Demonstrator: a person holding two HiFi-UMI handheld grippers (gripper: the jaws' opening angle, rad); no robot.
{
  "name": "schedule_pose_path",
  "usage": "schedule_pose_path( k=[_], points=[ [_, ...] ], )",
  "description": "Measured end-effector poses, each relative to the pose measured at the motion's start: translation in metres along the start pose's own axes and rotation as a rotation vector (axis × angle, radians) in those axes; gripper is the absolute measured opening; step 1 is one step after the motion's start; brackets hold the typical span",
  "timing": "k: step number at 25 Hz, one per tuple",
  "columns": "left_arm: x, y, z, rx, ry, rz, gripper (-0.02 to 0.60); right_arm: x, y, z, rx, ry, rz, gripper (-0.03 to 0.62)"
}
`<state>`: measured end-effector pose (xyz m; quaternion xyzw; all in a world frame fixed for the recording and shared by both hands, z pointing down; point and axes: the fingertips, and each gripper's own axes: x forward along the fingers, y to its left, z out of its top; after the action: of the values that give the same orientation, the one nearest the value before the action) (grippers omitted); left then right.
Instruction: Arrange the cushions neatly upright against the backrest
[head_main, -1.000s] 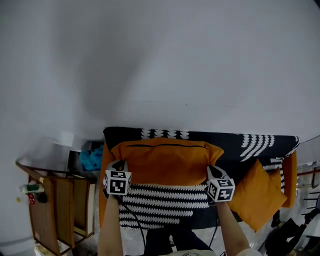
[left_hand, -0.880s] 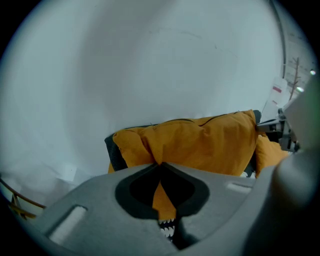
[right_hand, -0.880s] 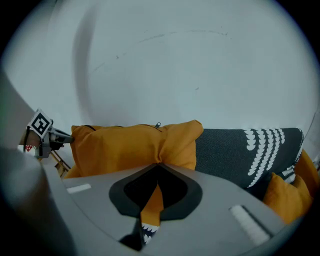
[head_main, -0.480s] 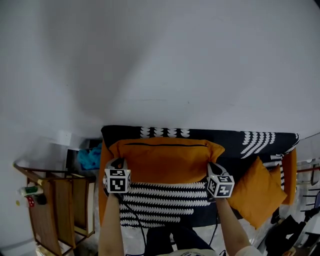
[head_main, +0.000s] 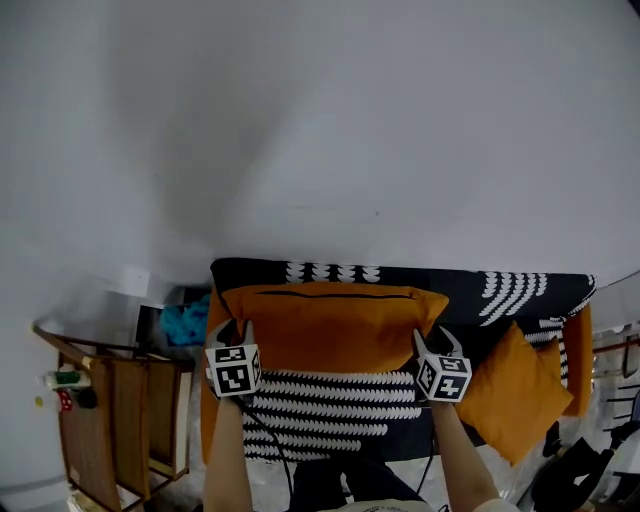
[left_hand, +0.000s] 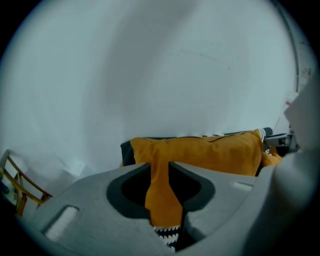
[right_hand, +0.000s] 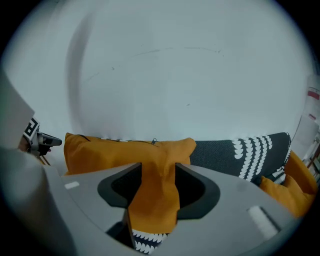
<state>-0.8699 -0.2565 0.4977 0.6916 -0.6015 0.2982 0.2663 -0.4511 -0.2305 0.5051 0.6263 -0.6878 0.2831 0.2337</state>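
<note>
A large orange cushion (head_main: 335, 325) stands upright against the dark, white-patterned backrest (head_main: 470, 290) of a sofa. My left gripper (head_main: 235, 330) is at its lower left corner and my right gripper (head_main: 436, 342) at its lower right corner. Both pairs of jaws have just been opening. In the left gripper view the cushion (left_hand: 210, 152) sends a fold of orange fabric down between the left gripper's (left_hand: 162, 200) parted jaws. The right gripper view shows the cushion (right_hand: 115, 150) with its corner hanging loosely in the wider gap of the right gripper (right_hand: 152, 200).
A second orange cushion (head_main: 515, 390) lies tilted on the sofa's right end, also visible as an orange cushion (right_hand: 290, 192) at the right edge. A wooden rack (head_main: 120, 420) stands left of the sofa, with a blue bundle (head_main: 183, 320) behind it. A white wall rises behind the sofa.
Both grippers have drawn back a little from the cushion and their jaws have parted. The cushion stays upright against the backrest.
</note>
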Motion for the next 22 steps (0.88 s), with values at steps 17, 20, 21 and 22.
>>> schedule_pose_path(
  k=[17, 20, 21, 22],
  points=[
    [-0.140, -0.040, 0.106, -0.028, -0.352, -0.034, 0.118, -0.126, 0.041, 0.122, -0.032, -0.365, -0.008, 0.071],
    [-0.169, -0.048, 0.130, -0.003, -0.420, -0.029, 0.117, -0.148, 0.049, 0.138, -0.020, -0.421, 0.004, 0.031],
    [-0.179, -0.052, 0.137, 0.010, -0.441, -0.026, 0.113, -0.155, 0.050, 0.143, -0.016, -0.437, 0.007, 0.023],
    [-0.190, -0.055, 0.143, 0.022, -0.463, -0.024, 0.102, -0.163, 0.052, 0.147, -0.014, -0.453, 0.009, 0.017]
  ],
)
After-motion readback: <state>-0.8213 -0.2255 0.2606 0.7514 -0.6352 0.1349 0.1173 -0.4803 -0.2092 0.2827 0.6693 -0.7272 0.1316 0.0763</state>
